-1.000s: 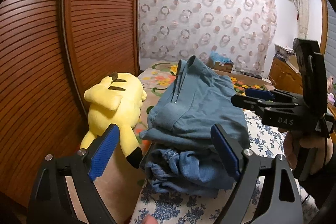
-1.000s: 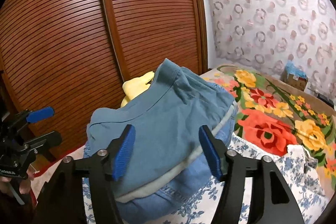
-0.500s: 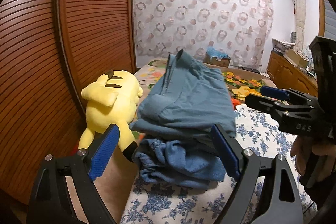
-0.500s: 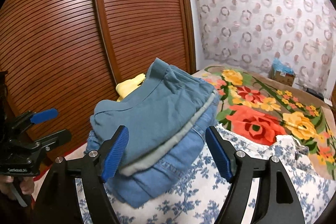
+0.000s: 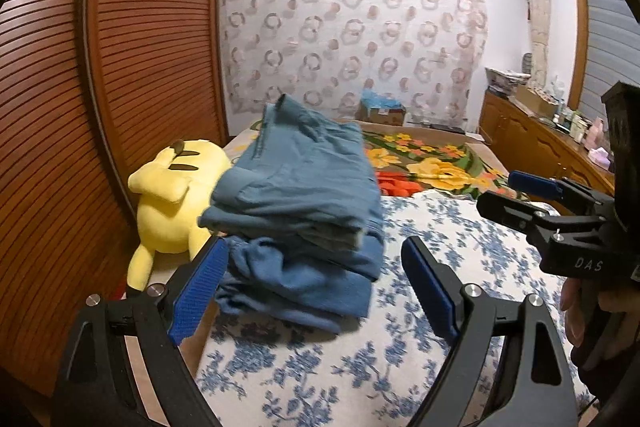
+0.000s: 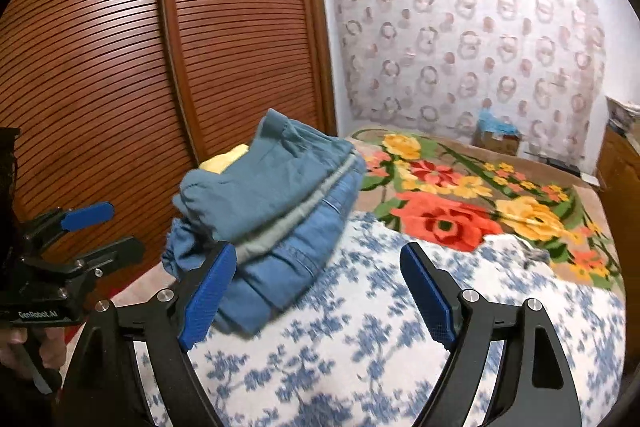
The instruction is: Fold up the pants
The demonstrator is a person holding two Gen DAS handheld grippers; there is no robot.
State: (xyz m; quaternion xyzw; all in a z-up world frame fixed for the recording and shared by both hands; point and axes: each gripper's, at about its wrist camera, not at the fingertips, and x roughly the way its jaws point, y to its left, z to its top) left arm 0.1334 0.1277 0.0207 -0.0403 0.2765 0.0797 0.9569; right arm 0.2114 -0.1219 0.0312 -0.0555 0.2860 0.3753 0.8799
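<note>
1. My left tool (image 5: 314, 291) is spread wide with nothing between its blue pads.
2. My right tool (image 6: 318, 293) is likewise wide apart and empty; from the left camera it shows at 3 o'clock.
3. The folded teal pants (image 5: 296, 183) sit on top of folded blue jeans (image 5: 304, 283), stacked on the floral bedsheet (image 5: 472, 243) at 12 o'clock.
4. A yellow Pikachu plush (image 5: 172, 199) lies just beside the stack at 10 o'clock, against the slatted wardrobe door (image 5: 152, 39).
</note>
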